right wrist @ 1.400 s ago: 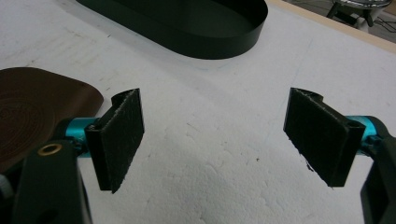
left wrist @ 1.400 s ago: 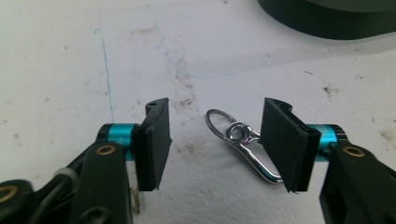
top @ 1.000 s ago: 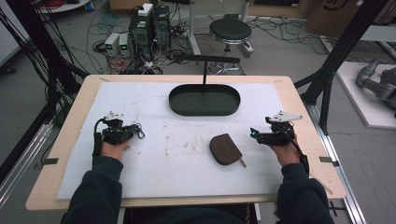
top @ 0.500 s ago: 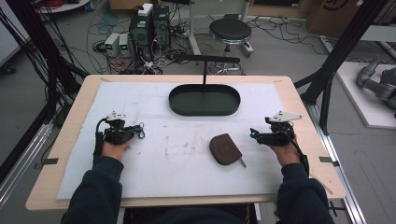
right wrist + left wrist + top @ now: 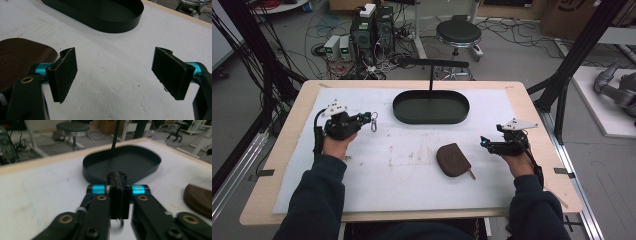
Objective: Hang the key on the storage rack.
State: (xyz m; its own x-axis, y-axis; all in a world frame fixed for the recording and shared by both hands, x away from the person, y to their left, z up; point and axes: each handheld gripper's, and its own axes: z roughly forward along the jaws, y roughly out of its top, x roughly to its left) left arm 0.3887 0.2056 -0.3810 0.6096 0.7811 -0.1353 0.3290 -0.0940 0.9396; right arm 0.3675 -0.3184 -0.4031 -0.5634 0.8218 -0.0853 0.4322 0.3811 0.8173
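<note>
My left gripper (image 5: 367, 119) is raised over the left of the white mat, and its jaws have just closed. In the left gripper view (image 5: 117, 196) they stand pressed together. A small metal ring clip (image 5: 373, 123) dangles from their tips, a blur below them (image 5: 116, 226). A brown leather pouch (image 5: 453, 159) lies flat at the mat's middle right, with a small pull tab at its near corner. My right gripper (image 5: 485, 143) rests just right of the pouch, its pads wide apart over bare mat (image 5: 115, 75). The pouch (image 5: 20, 60) lies beside its left jaw.
A black oval tray (image 5: 404, 112) sits at the back centre, with a thin post rising behind it to a black crossbar (image 5: 432, 63). The tray's wall (image 5: 100, 178) lies straight ahead of the left gripper. The white mat (image 5: 402, 165) covers the wooden table. A stool and cables stand beyond.
The left hand has risen and moved toward the back of the table, and the metal ring clip now hangs from its jaws. The right hand and the pouch have not moved.
</note>
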